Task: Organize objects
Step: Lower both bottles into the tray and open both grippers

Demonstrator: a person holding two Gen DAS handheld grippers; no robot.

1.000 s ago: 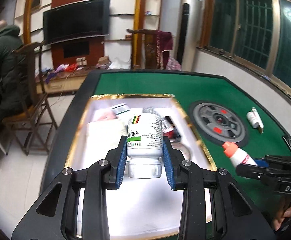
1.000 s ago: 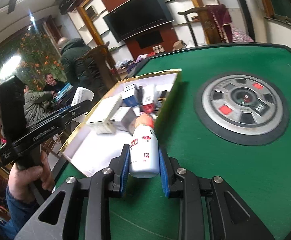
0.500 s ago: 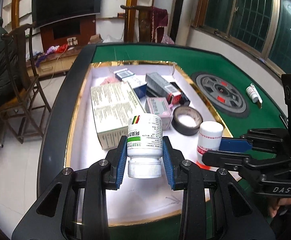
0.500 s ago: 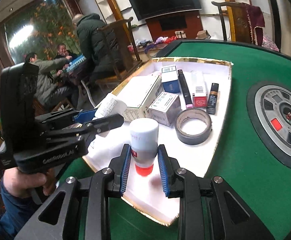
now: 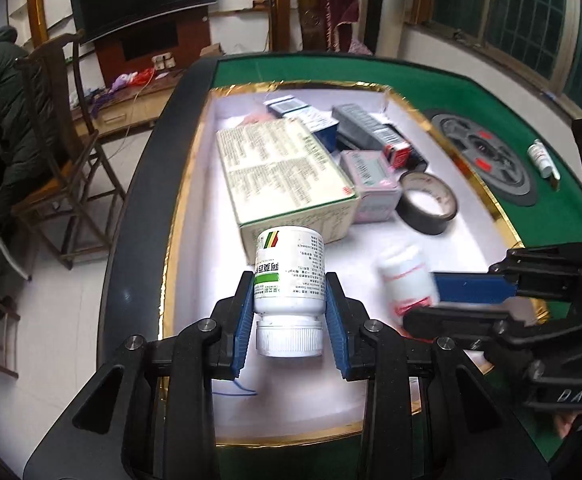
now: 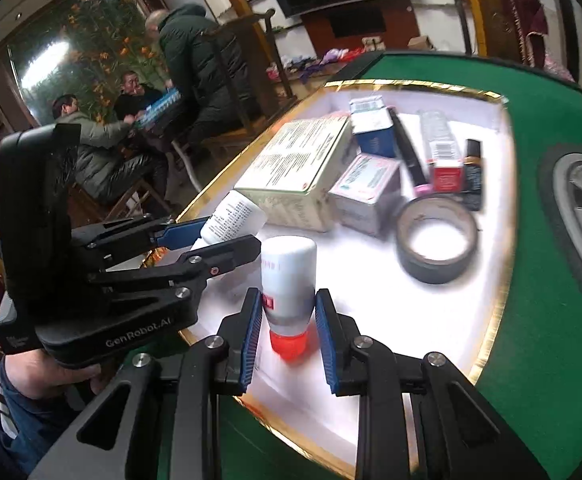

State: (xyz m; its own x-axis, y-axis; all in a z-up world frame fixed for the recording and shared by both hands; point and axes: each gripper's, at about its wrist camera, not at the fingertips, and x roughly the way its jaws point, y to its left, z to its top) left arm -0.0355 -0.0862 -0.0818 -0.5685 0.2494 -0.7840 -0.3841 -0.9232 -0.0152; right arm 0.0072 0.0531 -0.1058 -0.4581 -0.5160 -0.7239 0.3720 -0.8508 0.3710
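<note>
My left gripper (image 5: 289, 312) is shut on a white pill bottle (image 5: 289, 276) with a green label, cap toward the camera, held over the near part of a white gold-rimmed tray (image 5: 171, 240). My right gripper (image 6: 287, 320) is shut on a white bottle with a red cap (image 6: 289, 276), cap toward the camera, over the tray's near end (image 6: 491, 320). That bottle shows blurred in the left wrist view (image 5: 405, 280). The pill bottle shows in the right wrist view (image 6: 233, 218). The two grippers are side by side.
In the tray lie a large cream box (image 5: 283, 172), a pink box (image 5: 371, 180), a tape roll (image 5: 427, 202), a blue box (image 6: 371, 128) and slim tubes. On the green table stand a round grey hub (image 5: 487, 156) and a small tube (image 5: 543, 158). People sit at left.
Both grippers have moved closer over the tray's near end and closer to each other, each still holding its bottle. The right bottle was flipped cap-down earlier.
</note>
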